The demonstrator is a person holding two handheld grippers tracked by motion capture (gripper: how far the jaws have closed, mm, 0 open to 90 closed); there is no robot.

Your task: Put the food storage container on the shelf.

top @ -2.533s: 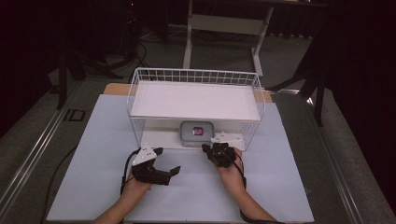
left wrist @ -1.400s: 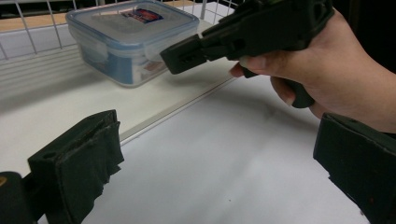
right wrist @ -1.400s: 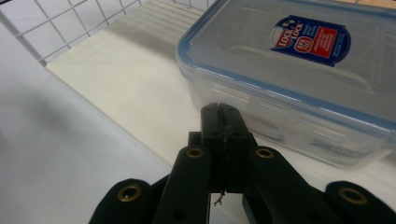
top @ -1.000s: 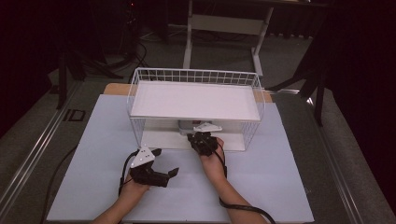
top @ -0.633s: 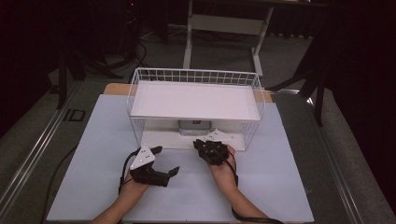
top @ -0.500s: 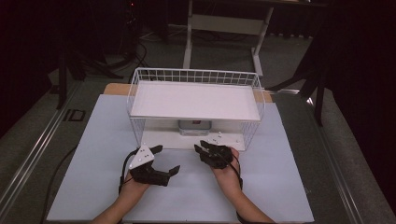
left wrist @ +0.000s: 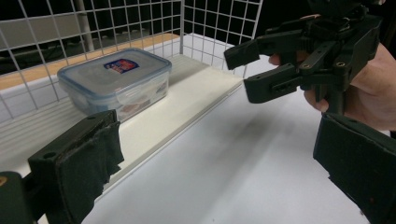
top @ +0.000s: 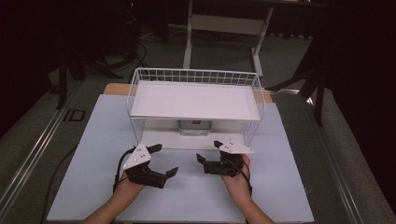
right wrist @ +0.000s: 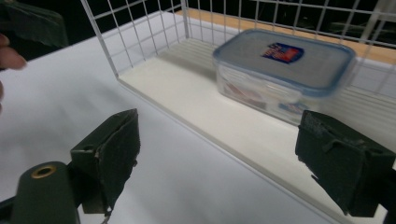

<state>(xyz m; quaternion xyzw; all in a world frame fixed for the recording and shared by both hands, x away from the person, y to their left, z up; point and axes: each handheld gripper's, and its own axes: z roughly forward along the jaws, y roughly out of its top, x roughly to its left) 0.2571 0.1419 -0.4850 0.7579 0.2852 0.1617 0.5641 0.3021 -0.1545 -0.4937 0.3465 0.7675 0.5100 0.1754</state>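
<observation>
The right gripper [top: 209, 152] is held with its fingers [right wrist: 109, 154] spread wide, having just been opening, and nothing is pinched between them. The left gripper [top: 166, 159] is likewise spread and empty. The box [right wrist: 282, 74], clear with a blue-rimmed lid, is set on the lower shelf of the white wire rack [top: 196, 100], well back from both grippers. The rack is placed on a white counter [top: 93, 154]; beyond it, a dark room with a desk frame [top: 224, 23] is seen. Both hands are rested low on the counter before the rack, grippers aimed toward each other.
</observation>
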